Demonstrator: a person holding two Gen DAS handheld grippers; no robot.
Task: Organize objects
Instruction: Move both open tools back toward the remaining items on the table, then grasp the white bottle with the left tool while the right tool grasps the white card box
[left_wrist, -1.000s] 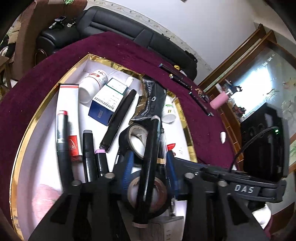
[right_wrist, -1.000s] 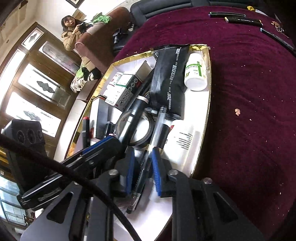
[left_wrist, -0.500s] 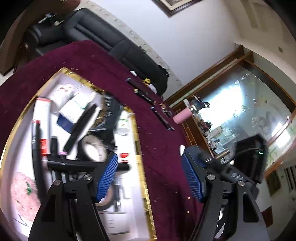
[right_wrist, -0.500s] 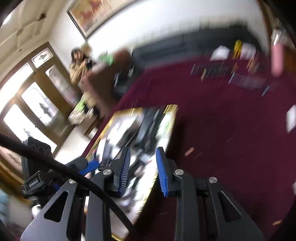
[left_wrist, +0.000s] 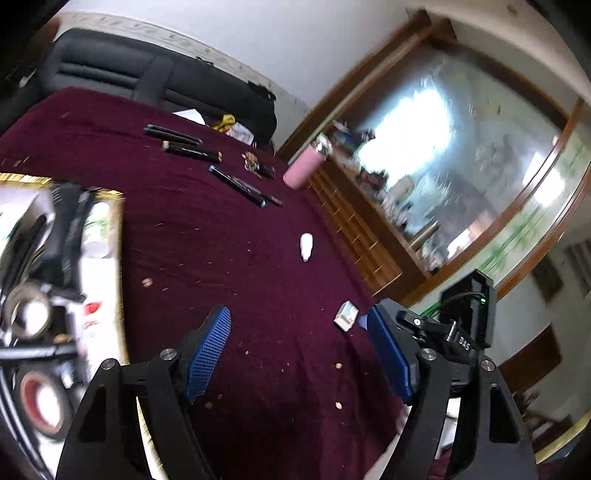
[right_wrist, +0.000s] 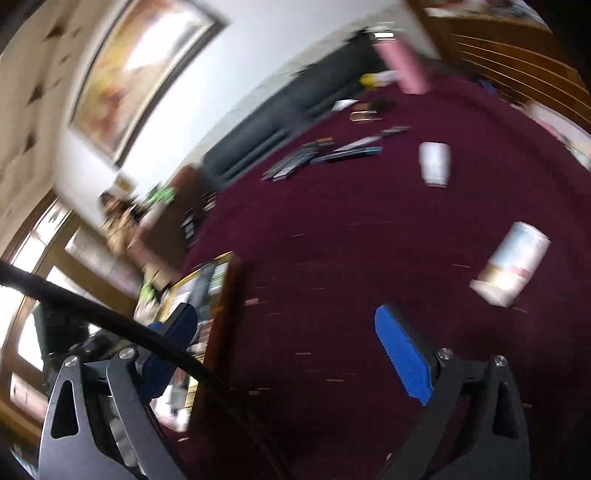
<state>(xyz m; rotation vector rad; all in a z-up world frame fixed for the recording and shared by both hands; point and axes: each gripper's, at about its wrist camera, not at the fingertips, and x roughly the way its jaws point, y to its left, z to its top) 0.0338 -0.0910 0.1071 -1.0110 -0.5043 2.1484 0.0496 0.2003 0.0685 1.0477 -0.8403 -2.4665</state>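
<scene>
A: Left wrist view first: the left gripper (left_wrist: 299, 354) hangs over the maroon tablecloth (left_wrist: 229, 258) with its blue pads (left_wrist: 208, 350) spread wide and nothing between them.

B: And the gold-rimmed tray (left_wrist: 119, 236)?

A: At the left edge of that view, blurred. I can make out rolls of tape (left_wrist: 38, 402) near its lower end and a black pouch (left_wrist: 72, 229) higher up; the rest of the contents are too smeared to name.

B: What lies loose on the cloth?

A: Several dark markers (left_wrist: 192, 147) in a row toward the far side, another marker (left_wrist: 236, 186) below them, a small white bottle (left_wrist: 306, 246) mid-cloth, and a small white box (left_wrist: 346, 315) just beside the left gripper's right-hand pad. A pink tumbler (left_wrist: 303, 170) stands near the cloth's far edge.

B: Right wrist view?

A: Heavy motion blur. The right gripper (right_wrist: 295, 354) is also parted wide and holds nothing. Ahead of it on the cloth lie a white box (right_wrist: 511, 264) and, farther on, a white bottle (right_wrist: 436, 164), well apart. The tray (right_wrist: 225, 291) sits beyond its left pad, and a black cable (right_wrist: 110, 321) crosses the lower left. A black sofa (right_wrist: 280, 114) runs along the far wall.
</scene>
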